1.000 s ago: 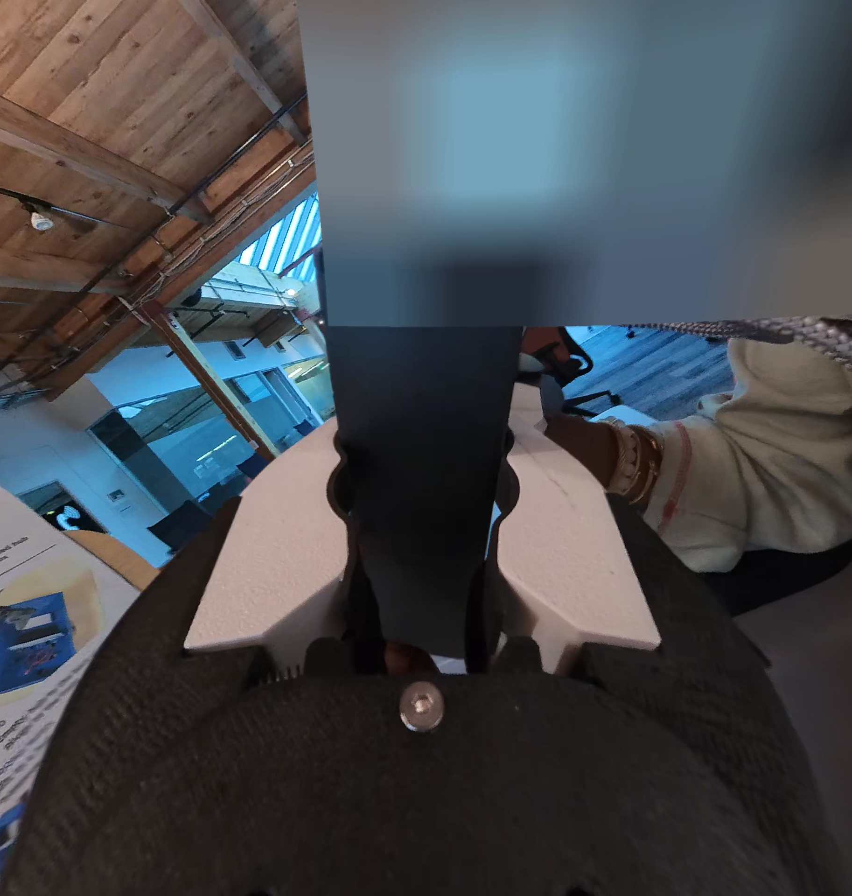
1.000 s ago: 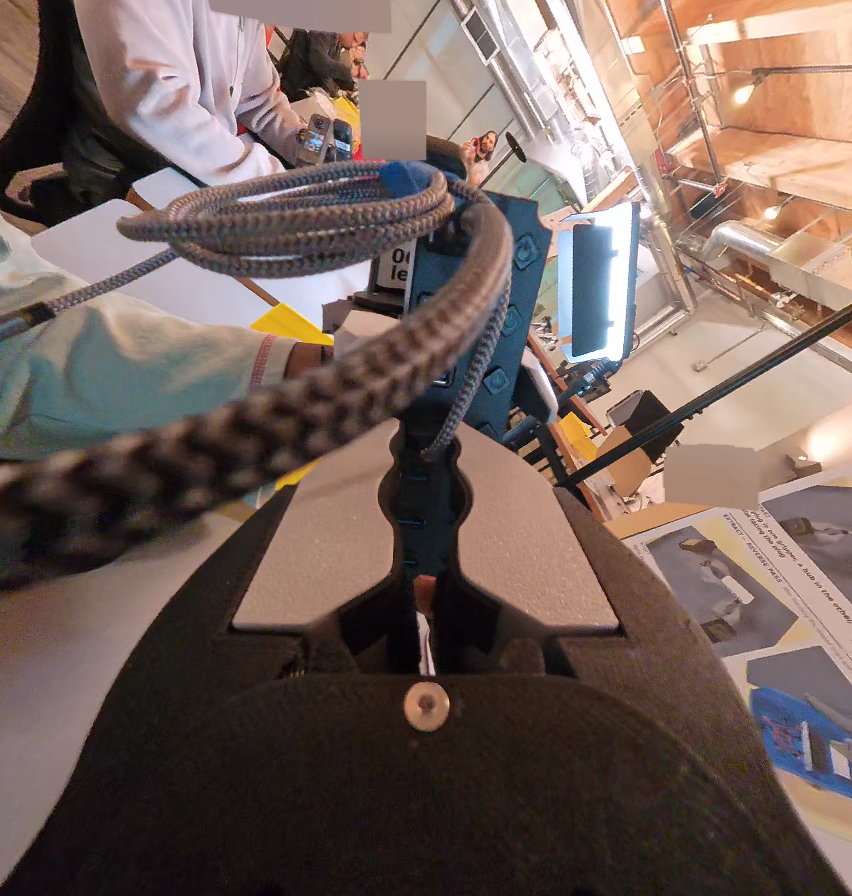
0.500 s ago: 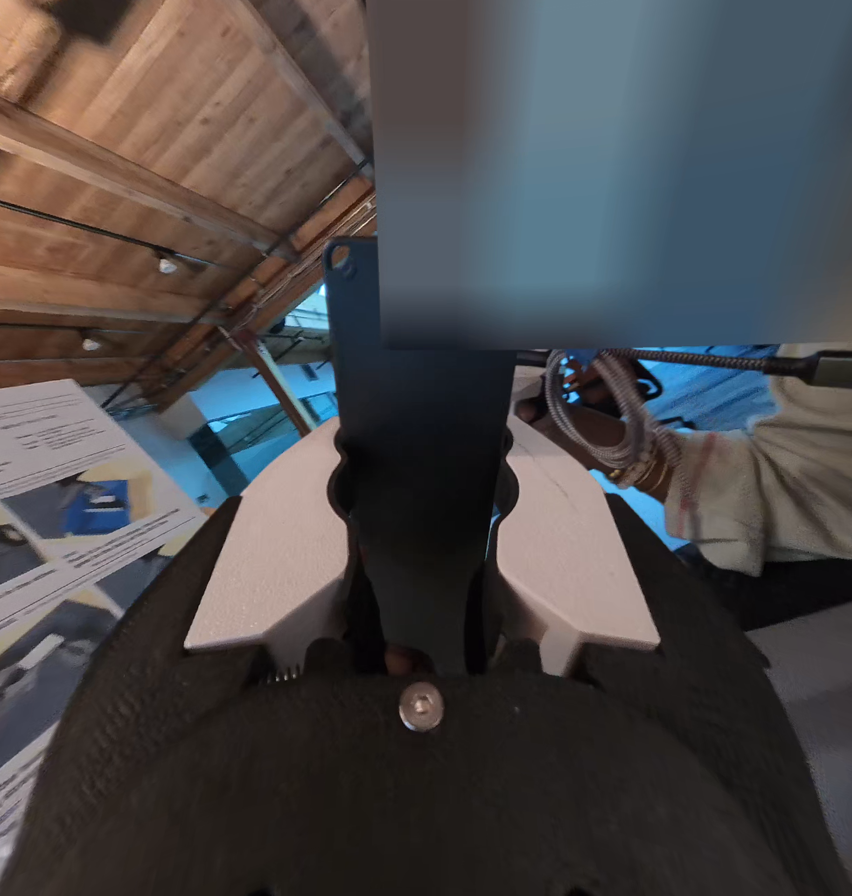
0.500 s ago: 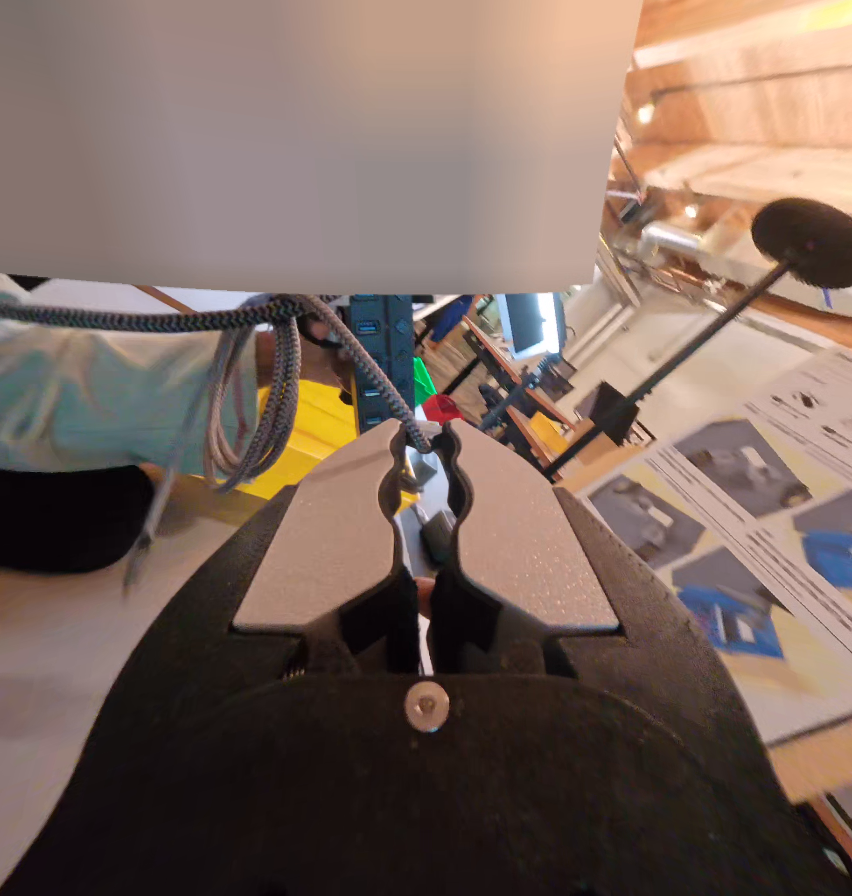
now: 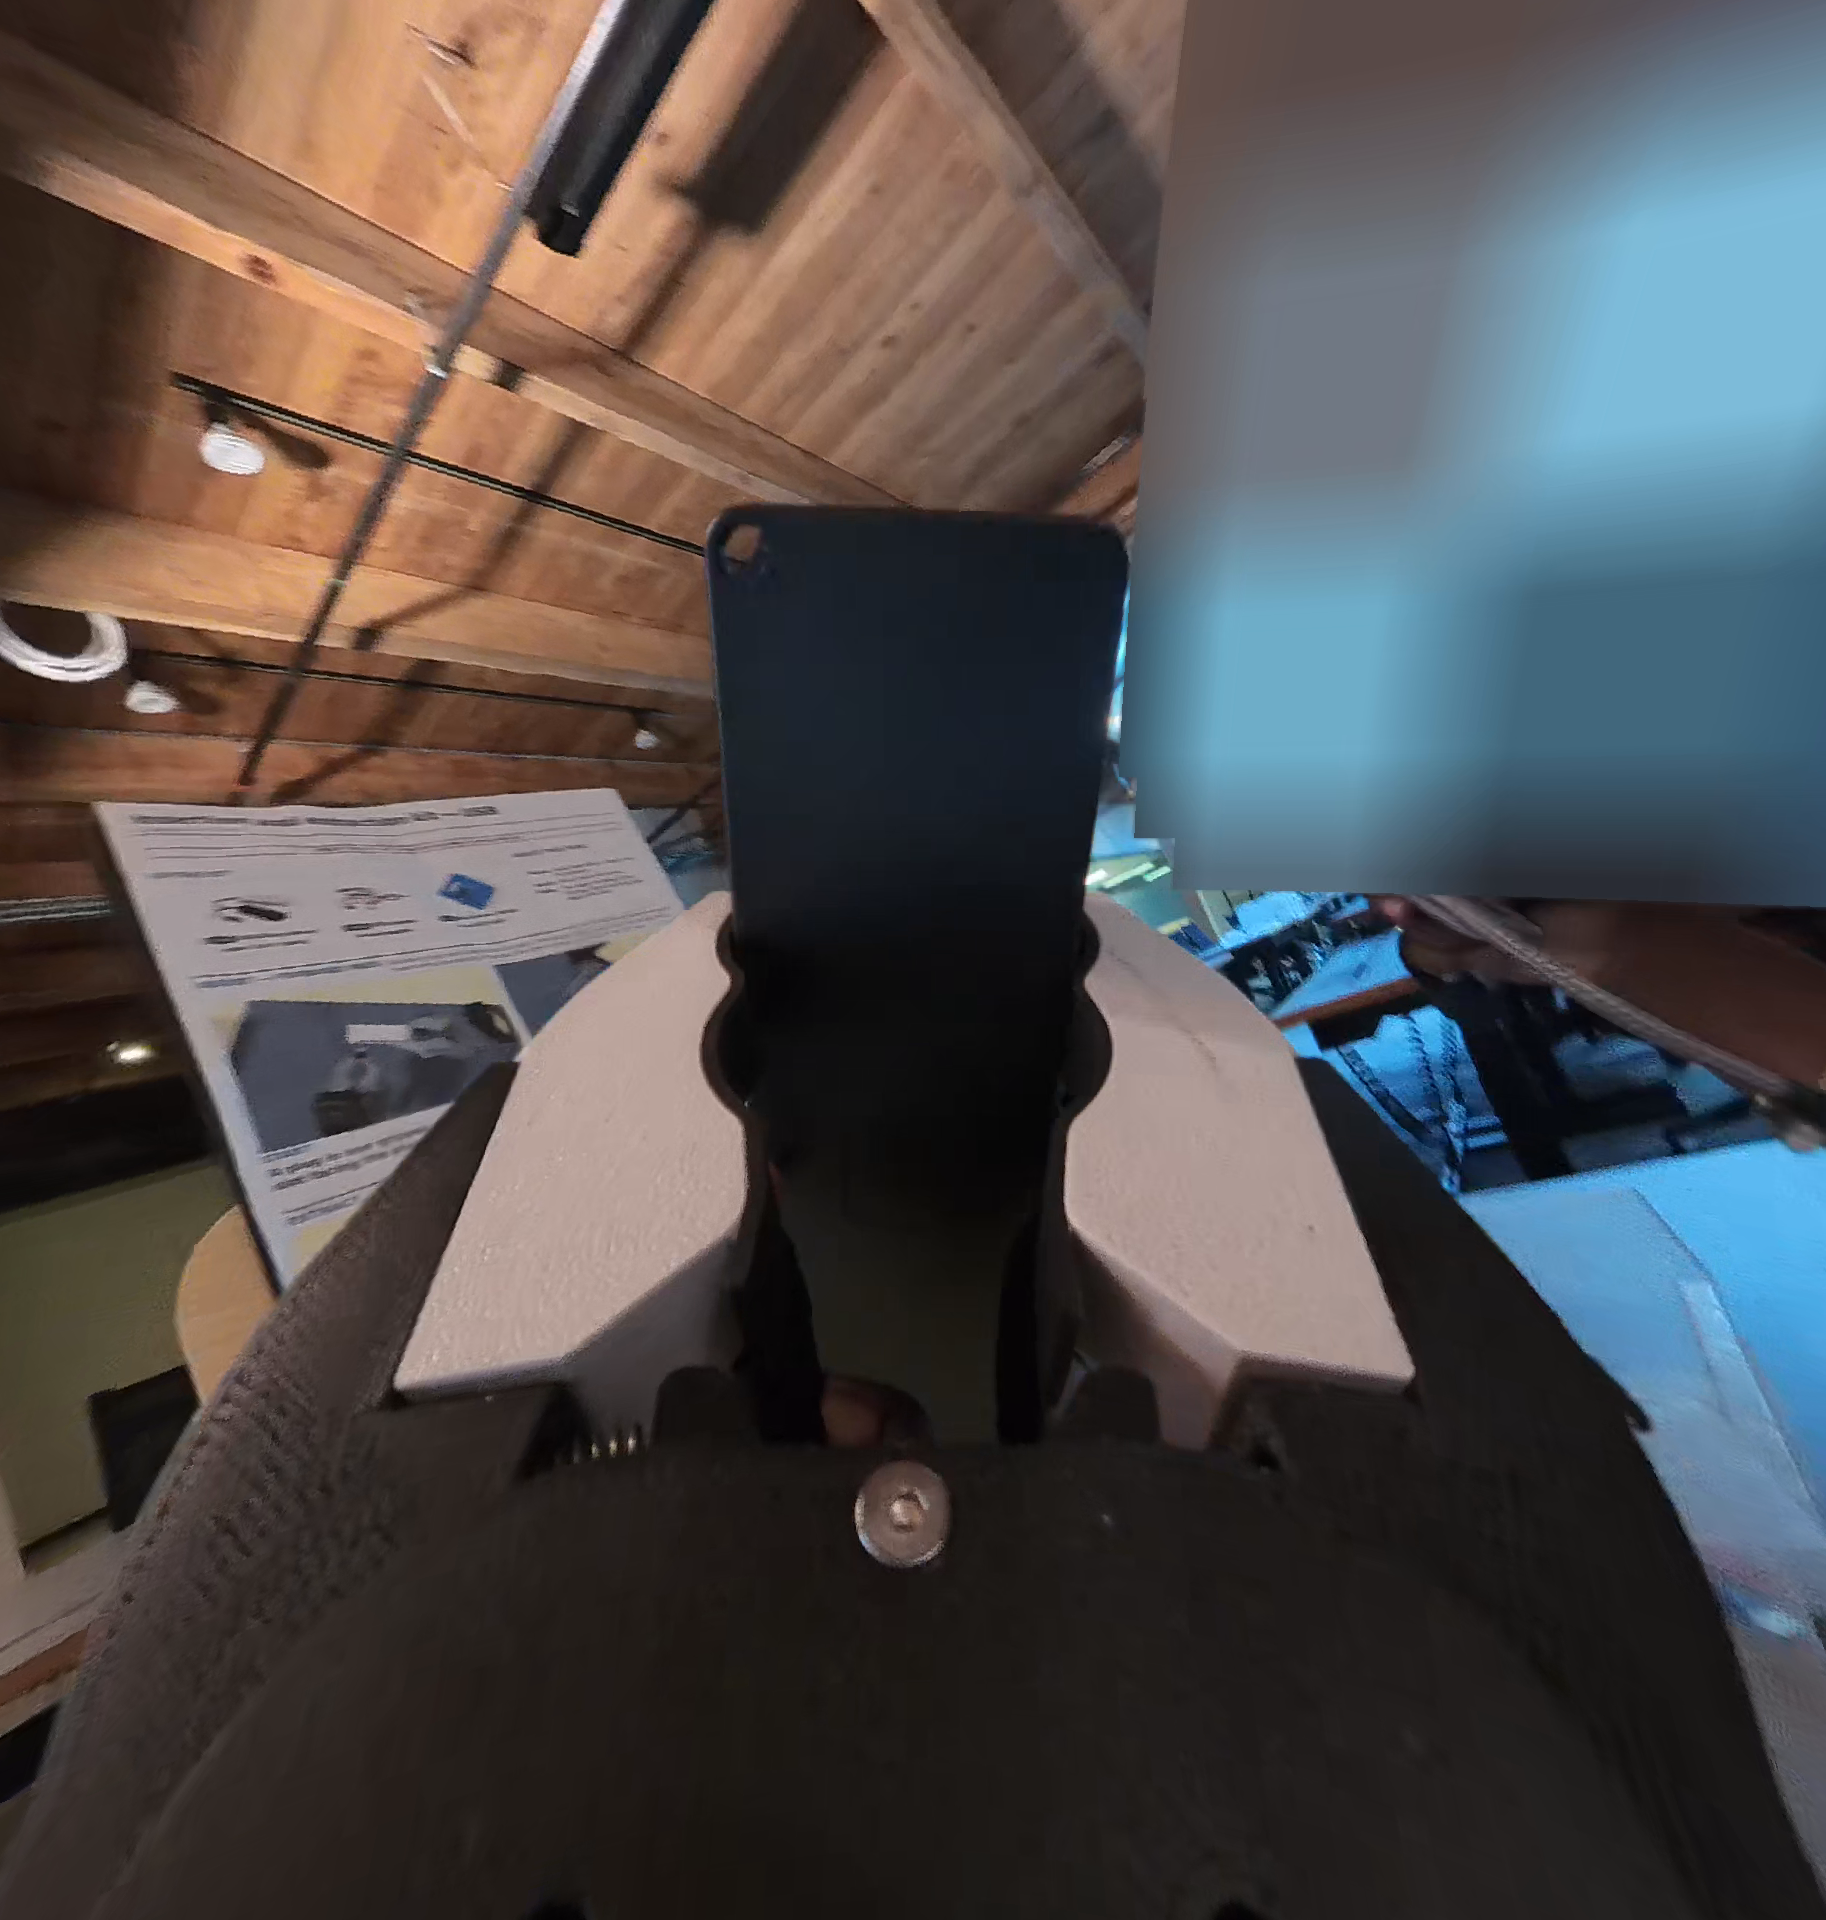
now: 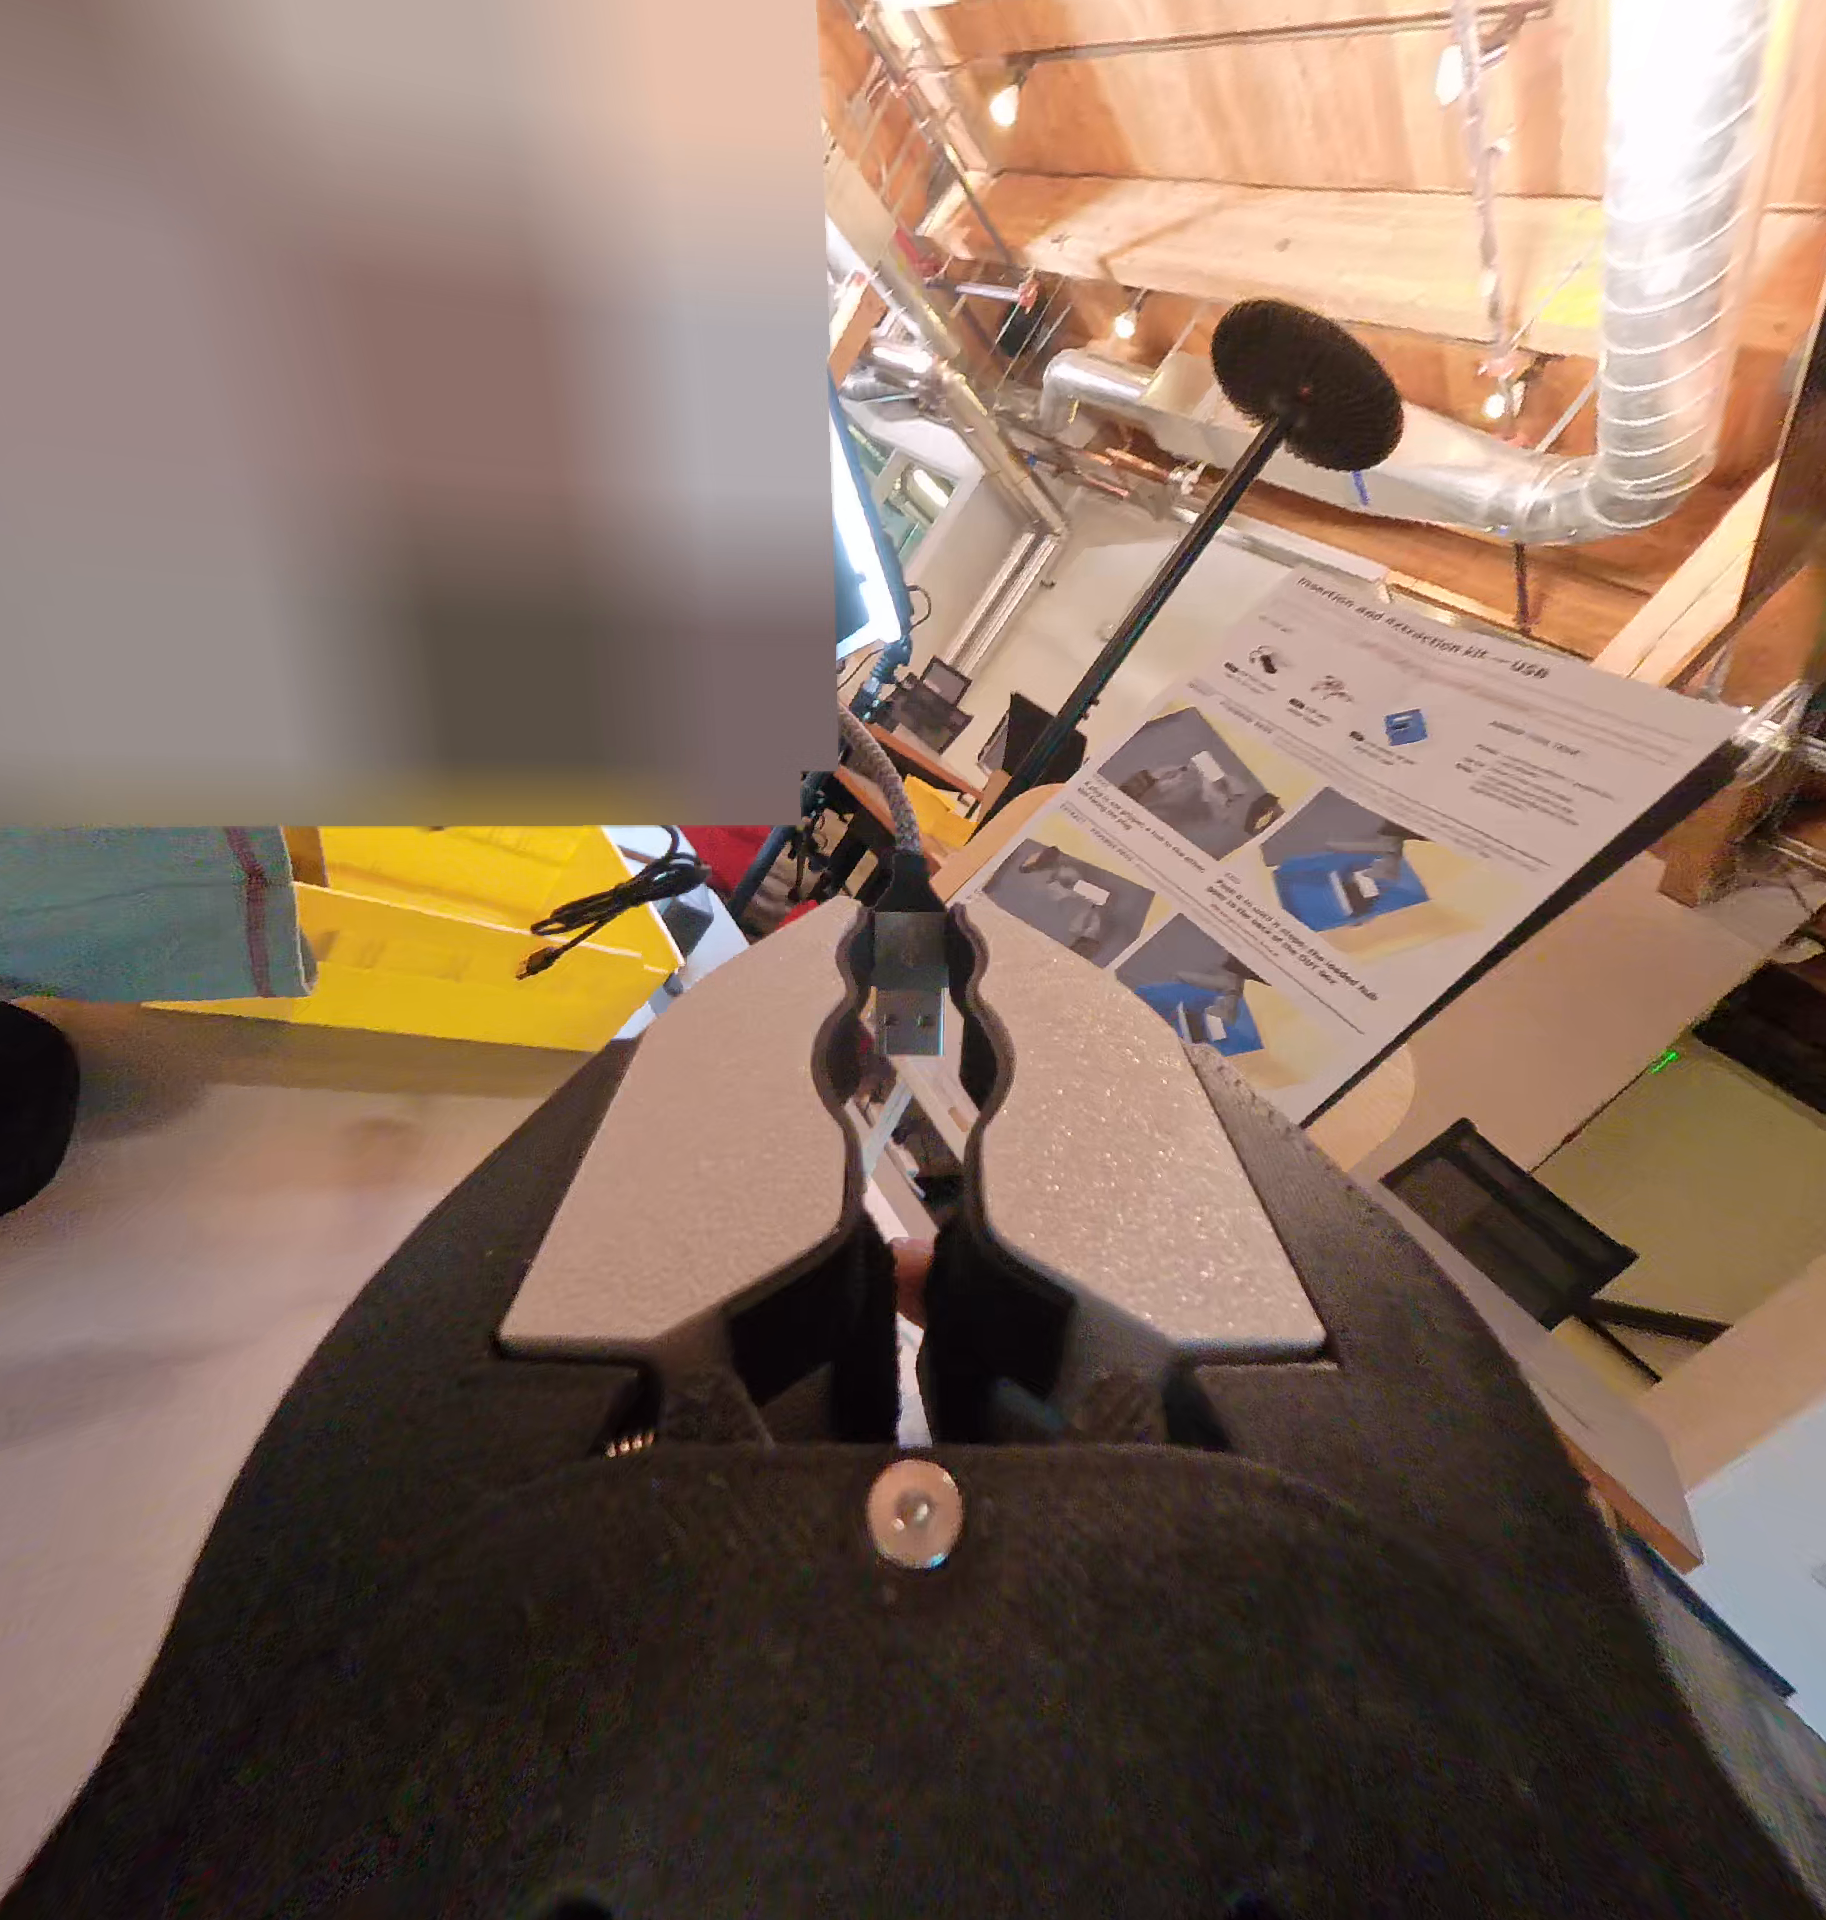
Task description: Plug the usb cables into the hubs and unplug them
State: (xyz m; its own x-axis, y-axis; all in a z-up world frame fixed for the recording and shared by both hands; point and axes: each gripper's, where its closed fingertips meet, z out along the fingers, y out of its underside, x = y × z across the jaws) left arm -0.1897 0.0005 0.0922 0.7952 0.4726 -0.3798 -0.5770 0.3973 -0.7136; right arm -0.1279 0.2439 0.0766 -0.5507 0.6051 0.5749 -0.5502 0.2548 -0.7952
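My left gripper (image 5: 904, 935) is shut on a dark flat hub plate (image 5: 914, 748). The plate stands up between the white fingers (image 5: 597, 1143), its plain face towards the camera and a small hole at its top left corner. No ports show on this face. My right gripper (image 6: 904, 935) is shut on the black body of a USB plug (image 6: 907, 971) at the fingertips. The plug's metal end points back towards the camera. Its grey braided cable (image 6: 881, 779) runs up behind a blurred patch. Neither gripper shows in the other's view.
A printed instruction board (image 6: 1335, 831) leans at the right; it also shows in the left wrist view (image 5: 389, 935). A yellow bin (image 6: 452, 935) holds a thin black cable (image 6: 618, 899). A black pole with a round disc (image 6: 1304, 384) rises behind. A person's sleeve (image 6: 109, 914) is at left. Spacing between my two grippers at the tips: around 25 centimeters.
Both grippers have swung apart. The left view tilted up to the ceiling with the plate still held. The hub and the cable coil left the right view; only the plug end shows between the fingers.
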